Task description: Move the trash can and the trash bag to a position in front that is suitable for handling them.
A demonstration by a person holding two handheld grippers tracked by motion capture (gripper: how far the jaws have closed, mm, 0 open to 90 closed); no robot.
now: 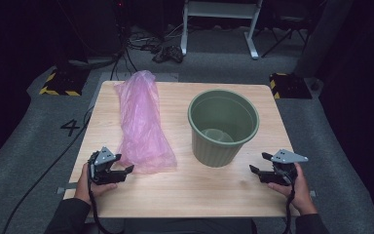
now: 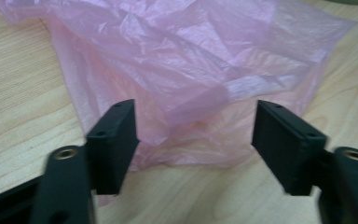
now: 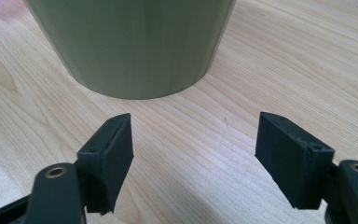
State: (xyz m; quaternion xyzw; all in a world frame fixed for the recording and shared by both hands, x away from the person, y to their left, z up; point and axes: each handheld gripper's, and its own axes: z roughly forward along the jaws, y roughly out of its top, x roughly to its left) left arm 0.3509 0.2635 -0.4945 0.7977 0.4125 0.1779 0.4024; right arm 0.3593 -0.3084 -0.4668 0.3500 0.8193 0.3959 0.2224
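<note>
A crumpled pink plastic bag lies lengthwise on the left half of the wooden table. A green plastic bin stands upright right of the bag, nothing visible inside it. My left gripper sits at the bag's near end, jaws open. In the left gripper view the bag spreads just ahead of the left gripper, its near edge reaching between the jaws without being pinched. My right gripper rests open near the bin's right side. In the right gripper view the bin's wall stands a short way ahead of the right gripper.
Bare wood lies along the table's front edge between the two hands. Beyond the table's far edge the grey floor carries cables, white desk legs and yellow-and-black striped blocks at both far corners.
</note>
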